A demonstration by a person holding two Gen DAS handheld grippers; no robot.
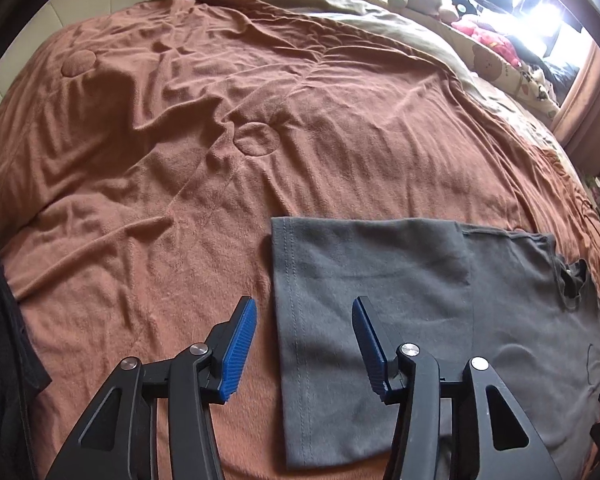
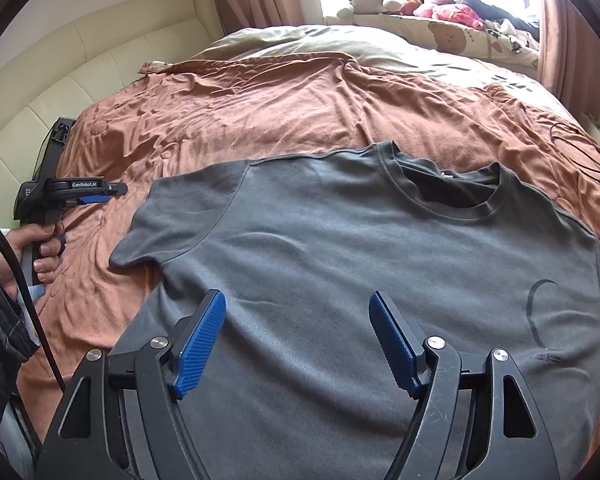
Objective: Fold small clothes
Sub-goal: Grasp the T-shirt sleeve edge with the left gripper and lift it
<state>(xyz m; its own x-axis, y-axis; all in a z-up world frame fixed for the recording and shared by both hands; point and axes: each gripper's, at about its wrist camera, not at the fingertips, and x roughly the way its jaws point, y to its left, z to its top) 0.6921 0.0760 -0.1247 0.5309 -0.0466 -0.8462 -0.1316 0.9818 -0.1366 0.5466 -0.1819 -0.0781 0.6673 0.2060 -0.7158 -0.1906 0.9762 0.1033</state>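
A grey T-shirt (image 2: 340,248) lies flat, front up, on the brown blanket (image 2: 260,112), its collar (image 2: 452,200) toward the far side. My right gripper (image 2: 298,298) hovers open over the shirt's chest, with nothing between its blue pads. In the left wrist view the shirt's sleeve (image 1: 380,280) lies spread, with its stitched hem on the left. My left gripper (image 1: 304,308) stands open just above that hem edge, one pad over the blanket (image 1: 180,160) and one over the cloth. The right wrist view shows the left gripper (image 2: 116,194) from the side, held by a hand (image 2: 40,248) left of the sleeve (image 2: 172,220).
A beige duvet (image 2: 340,44) is bunched at the far end of the bed. Plush toys (image 2: 440,4) line the bright window sill. A cream padded headboard (image 2: 80,60) runs along the left. Black cables (image 2: 580,152) lie at the bed's right edge, and dark cloth (image 1: 4,340) at its left.
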